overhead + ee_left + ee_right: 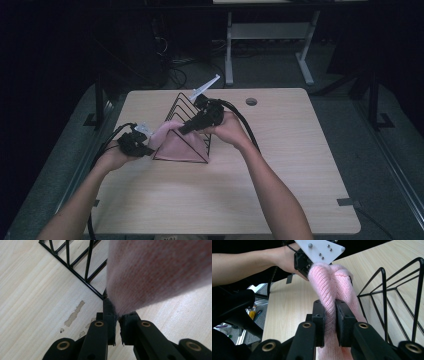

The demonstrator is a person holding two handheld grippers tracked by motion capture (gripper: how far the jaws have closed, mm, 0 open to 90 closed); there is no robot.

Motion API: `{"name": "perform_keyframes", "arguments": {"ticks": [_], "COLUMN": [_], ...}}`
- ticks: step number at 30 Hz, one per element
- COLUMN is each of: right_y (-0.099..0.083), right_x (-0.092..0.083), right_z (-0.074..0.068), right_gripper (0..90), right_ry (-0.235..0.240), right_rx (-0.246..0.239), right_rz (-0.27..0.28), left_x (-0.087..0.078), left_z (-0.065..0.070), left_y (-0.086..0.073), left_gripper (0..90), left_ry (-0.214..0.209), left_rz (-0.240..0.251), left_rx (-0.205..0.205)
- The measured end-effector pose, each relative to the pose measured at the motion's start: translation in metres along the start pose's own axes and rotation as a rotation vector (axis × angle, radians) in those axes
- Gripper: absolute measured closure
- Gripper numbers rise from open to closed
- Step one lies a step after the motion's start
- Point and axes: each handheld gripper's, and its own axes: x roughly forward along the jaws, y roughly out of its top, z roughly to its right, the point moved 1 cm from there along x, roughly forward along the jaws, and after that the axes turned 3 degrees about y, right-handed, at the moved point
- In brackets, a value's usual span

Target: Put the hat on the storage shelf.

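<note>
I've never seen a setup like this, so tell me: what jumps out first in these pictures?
A pink knit cloth is draped over a black wire rack near the middle of the wooden table. A person grips it from both sides: the left gripper is shut on its edge and the right gripper pinches a fold. Beyond the table, the room is dark.

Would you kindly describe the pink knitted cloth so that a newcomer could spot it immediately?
On the light wooden table, find the black wire rack left of centre. The pink knitted cloth drapes against its near side, pinched by the left gripper and the right gripper. It is the only soft, pink thing among black metal.
</note>
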Motion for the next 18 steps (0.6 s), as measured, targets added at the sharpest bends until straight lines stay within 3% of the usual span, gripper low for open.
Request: {"name": "perform_keyframes", "arguments": {"ticks": [7, 12, 18], "right_y": [-0.002, -0.005, -0.011], "right_x": [-0.004, -0.012, -0.023], "right_z": [-0.001, -0.005, -0.008], "right_gripper": [66.5, 58.7, 52.3], "right_ry": [-0.009, -0.039, -0.039], "right_rx": [0.001, -0.002, 0.006], "right_rz": [0.01, 0.037, 0.069], "left_x": [-0.004, -0.011, -0.019], "left_z": [0.001, 0.0, 0.002], "left_y": [0.0, -0.002, -0.005], "left_gripper": [80.7, 77.6, 75.8], "left_ry": [0.0, 0.002, -0.006], "left_rz": [0.017, 0.04, 0.062], "left_rx": [-0.007, -0.014, -0.026]}}
